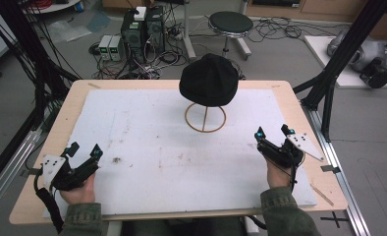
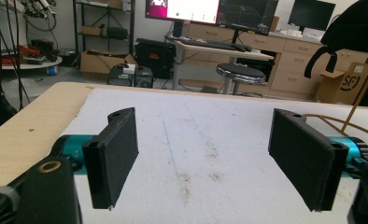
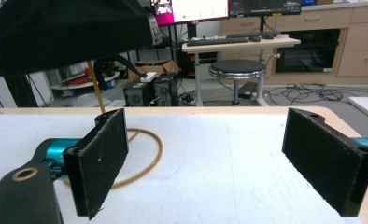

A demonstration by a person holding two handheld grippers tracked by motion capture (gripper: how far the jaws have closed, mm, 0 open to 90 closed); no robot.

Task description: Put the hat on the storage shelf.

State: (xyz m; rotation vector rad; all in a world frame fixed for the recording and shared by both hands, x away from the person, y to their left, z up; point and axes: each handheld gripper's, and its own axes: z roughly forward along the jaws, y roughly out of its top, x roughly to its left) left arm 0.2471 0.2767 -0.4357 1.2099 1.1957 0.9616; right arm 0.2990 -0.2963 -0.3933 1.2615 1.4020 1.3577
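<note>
obstacle: black hat (image 1: 208, 78) on wooden stand (image 1: 205, 118), far centre | free: white mat (image 1: 147, 147) between both grippers

My left gripper (image 2: 203, 158) is hovering low over the white mat (image 2: 210, 140), its two black jaws standing wide apart with nothing between them (just stained mat showing in the gap). The wooden table (image 2: 32, 116) edge is running along the left. At far right, the black hat (image 2: 355, 25) is hanging over its thin wooden stand (image 2: 357, 100).
</note>
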